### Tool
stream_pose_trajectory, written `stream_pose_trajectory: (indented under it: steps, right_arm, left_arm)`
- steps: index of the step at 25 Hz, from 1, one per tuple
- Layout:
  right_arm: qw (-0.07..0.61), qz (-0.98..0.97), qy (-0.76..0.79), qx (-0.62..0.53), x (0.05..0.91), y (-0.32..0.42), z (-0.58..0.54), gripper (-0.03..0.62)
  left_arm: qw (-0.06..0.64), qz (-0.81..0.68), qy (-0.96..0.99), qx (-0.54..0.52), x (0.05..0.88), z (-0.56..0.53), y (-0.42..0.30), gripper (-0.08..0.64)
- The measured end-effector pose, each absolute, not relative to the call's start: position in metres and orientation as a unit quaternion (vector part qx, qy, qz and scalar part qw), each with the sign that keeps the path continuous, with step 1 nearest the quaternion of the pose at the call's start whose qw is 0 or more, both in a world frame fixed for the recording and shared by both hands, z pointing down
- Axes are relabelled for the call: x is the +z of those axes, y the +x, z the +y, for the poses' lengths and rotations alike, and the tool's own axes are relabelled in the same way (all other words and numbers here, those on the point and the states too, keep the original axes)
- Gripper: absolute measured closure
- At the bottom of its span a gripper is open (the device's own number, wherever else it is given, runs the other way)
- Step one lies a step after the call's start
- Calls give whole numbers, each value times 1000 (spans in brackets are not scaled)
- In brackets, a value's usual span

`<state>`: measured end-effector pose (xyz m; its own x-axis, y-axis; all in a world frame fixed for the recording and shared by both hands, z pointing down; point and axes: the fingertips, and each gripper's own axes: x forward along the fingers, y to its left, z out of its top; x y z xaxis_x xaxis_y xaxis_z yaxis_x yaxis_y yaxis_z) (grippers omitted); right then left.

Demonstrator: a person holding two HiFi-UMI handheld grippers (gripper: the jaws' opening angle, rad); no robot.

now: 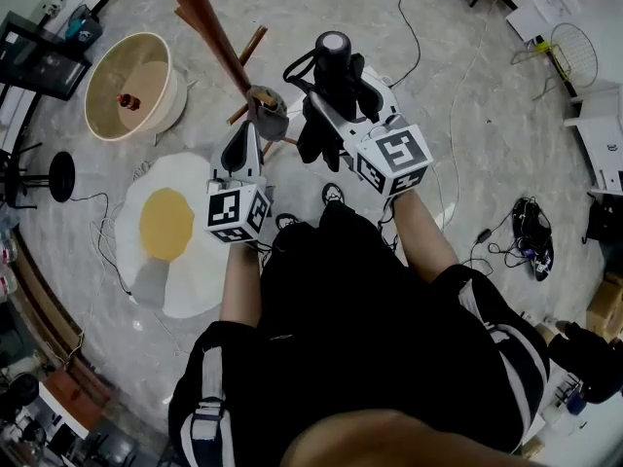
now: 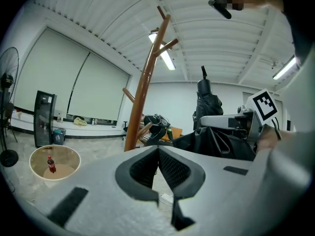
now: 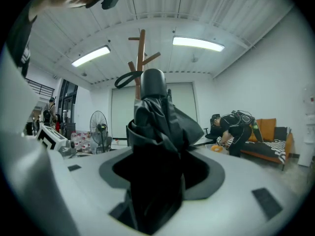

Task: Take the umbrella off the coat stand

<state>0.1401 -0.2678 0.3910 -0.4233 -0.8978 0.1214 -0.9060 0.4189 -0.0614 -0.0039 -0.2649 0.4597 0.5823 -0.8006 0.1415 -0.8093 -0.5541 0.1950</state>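
A folded black umbrella (image 1: pixel 336 76) stands upright between the jaws of my right gripper (image 1: pixel 326 107), its grey end cap on top. In the right gripper view the umbrella (image 3: pixel 155 127) fills the gap of that gripper (image 3: pixel 157 176), which is shut on it. It hangs free, clear of the brown wooden coat stand (image 1: pixel 216 35), whose pole and pegs rise behind it (image 3: pixel 141 48). My left gripper (image 1: pixel 259 120) sits close beside the stand's pole. Its pads meet at the tip with nothing between them (image 2: pixel 157 154); the stand (image 2: pixel 145 87) is beyond it, untouched.
On the floor lie a fried-egg rug (image 1: pixel 175 232), a round beige basin (image 1: pixel 131 86) with a red bottle, a black stool (image 1: pixel 60 175), cables and shoes (image 1: pixel 533 236). A standing fan (image 3: pixel 98 124) and a person bent over by an orange sofa (image 3: pixel 236 129) are further off.
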Motion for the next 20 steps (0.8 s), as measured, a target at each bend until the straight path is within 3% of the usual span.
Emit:
stream_pose_trajectory:
  steps: [20]
  right_arm:
    - [56,-750,653,89,446,257,-196,341]
  left_arm:
    - [117,-327,937,39,467,-254,118,560]
